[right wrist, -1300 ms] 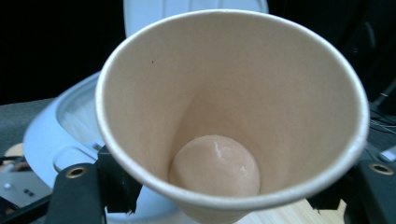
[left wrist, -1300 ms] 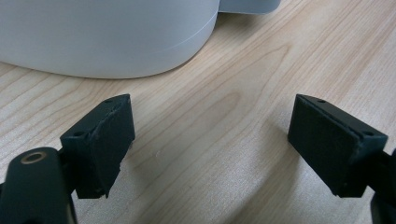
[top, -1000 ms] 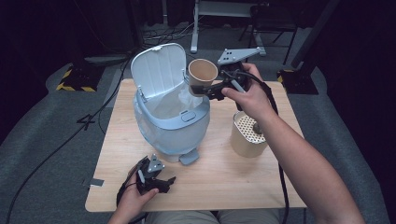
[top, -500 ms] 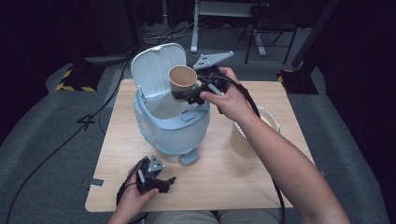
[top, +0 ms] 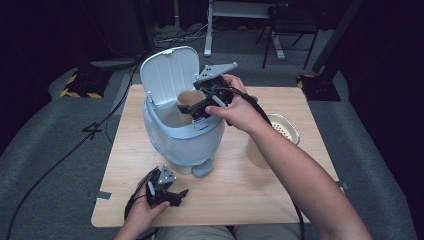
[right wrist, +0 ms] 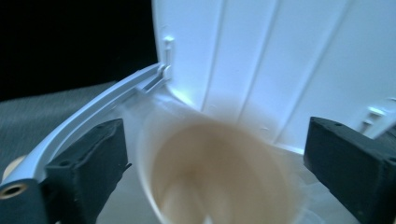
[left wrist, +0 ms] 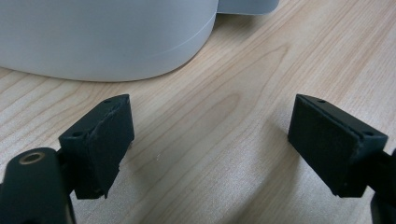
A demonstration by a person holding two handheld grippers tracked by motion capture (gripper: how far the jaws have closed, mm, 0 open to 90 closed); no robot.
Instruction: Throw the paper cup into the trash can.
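One brown paper cup (top: 187,102), mouth up and tilted, inside the open mouth of the pale blue bin (top: 185,137); blurred in the right gripper view (right wrist: 219,172), lying between the two black jaws, apart from both pads. Right gripper (top: 202,102) over the bin's opening, jaws spread wide and released, nothing pinched; right hand (top: 240,107) behind it, forearm running back toward the table's near right edge. Bin lid (top: 167,75) hinged up and standing behind the cup, ribbed inner face close beyond the jaws. Second container, a tan cup with a perforated insert (top: 282,131), right of the bin, partly behind the forearm. Left gripper (top: 162,187) low on the wooden table (top: 250,195) near the front edge, held in the left hand (top: 142,212), jaws spread wide over bare wood (left wrist: 210,140), gripping nothing; bin base (left wrist: 107,42) just ahead. Bare wood in front of the bin and along the right side.
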